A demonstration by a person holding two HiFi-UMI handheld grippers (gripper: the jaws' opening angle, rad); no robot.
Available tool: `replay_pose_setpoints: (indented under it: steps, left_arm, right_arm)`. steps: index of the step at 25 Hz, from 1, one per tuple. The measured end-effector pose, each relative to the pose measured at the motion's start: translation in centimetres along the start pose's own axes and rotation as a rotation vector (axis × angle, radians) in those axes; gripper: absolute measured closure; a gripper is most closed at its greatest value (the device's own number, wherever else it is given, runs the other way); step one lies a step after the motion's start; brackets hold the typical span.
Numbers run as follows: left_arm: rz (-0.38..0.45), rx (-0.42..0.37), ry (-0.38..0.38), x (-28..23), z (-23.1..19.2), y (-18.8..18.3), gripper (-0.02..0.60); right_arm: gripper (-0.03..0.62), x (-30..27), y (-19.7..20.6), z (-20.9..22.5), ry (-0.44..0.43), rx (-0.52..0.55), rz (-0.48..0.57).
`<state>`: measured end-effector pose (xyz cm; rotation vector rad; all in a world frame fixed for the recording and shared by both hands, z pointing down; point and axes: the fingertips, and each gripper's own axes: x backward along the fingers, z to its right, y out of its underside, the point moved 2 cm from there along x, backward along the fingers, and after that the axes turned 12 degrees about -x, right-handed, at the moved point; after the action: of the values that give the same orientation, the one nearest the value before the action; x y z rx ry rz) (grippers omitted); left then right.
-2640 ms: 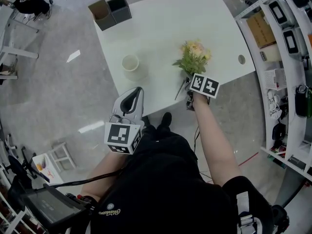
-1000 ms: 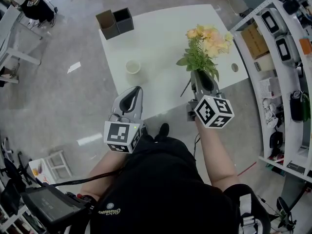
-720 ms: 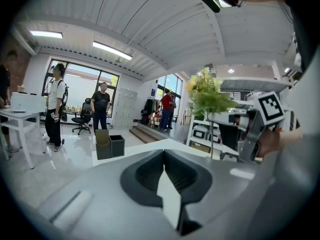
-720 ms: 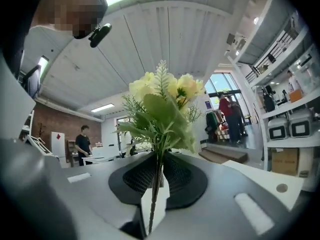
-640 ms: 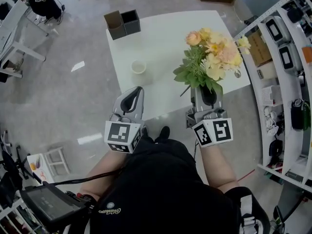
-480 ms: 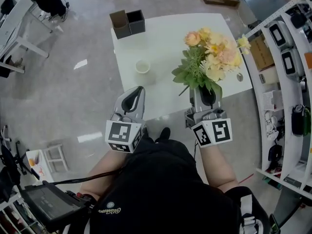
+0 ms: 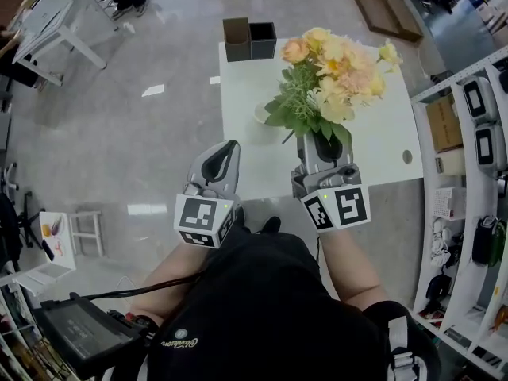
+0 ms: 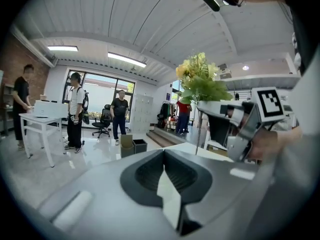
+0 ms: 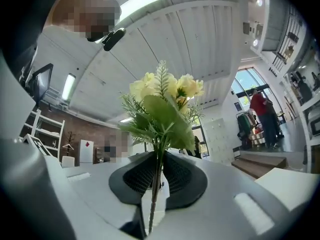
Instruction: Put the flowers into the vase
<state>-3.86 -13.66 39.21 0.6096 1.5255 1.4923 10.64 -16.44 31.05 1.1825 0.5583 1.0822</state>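
**Head view:** The right claw (image 7: 321, 148) pinches the flowers (image 7: 332, 62) low on the stem. The bloom head stands at 12 o'clock from it, above the white counter (image 7: 381, 137). The left claw (image 7: 225, 151) sits at 9 o'clock of the right one, tips pressed together, nothing in it, off the counter's near edge. The vase (image 7: 259, 114) is a small cream cup at 10 o'clock from the right claw, half hidden behind the leaves. Two boxes (image 7: 249, 39) stand at the counter's 12 o'clock edge.
- Risk: foliage blocks sight of the vase mouth, so the stem end could miss the mouth or catch the rim.
- Risk: the vase looks light and nothing steadies it, so a sideways knock likely tips it or pushes it along the counter.

**Left gripper view:** The left claw (image 8: 164, 156) has its pads meeting and is empty. The flowers (image 8: 199, 79) and the right claw (image 8: 222, 111) are at 2 o'clock, and the boxes (image 8: 132, 146) at 11 o'clock. The vase is not visible here.
- Risk: this claw is well apart from the vase, so it cannot brace it if the stem drags.

**Right gripper view:** The right claw (image 9: 156, 181) is closed on one thin stem, with the flowers (image 9: 162, 104) fanning out at 12 o'clock.
- Risk: the bunch is top-heavy on a narrow grip, so it may swivel or slip in the pads when tilted downward, and the stem end then swings off target.
- Risk: letting go early would drop the flowers on the counter.
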Motion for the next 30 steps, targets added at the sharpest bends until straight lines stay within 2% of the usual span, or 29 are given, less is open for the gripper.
replay_pose_setpoints:
  steps: [3,6,13,20,30]
  left_arm:
    - [-0.007,0.014,-0.027,1.0,-2.6,0.4,0.574]
    - [-0.014,0.021,-0.045,1.4,-3.6,1.0,0.574]
    - [-0.034,0.039,-0.05,1.8,-7.6,2.7,0.574]
    - [-0.048,0.04,-0.052,2.9,-7.7,4.0,0.574]
    - [-0.059,0.04,-0.04,2.7,-7.3,3.9,0.574]
  right_arm:
    - [0.546,-3.5,-0.1,-2.7,-0.05,0.029,0.021]
    - [0.546,-5.7,-0.3,-3.6,-0.083,0.067,0.047]
    - [0.546,-10.8,1.7,-5.2,-0.085,0.098,0.05]
    - [0.546,-10.0,5.5,-4.6,-0.061,0.101,-0.013]
    - [0.546,-9.6,8.4,-2.6,-0.022,0.118,-0.08]
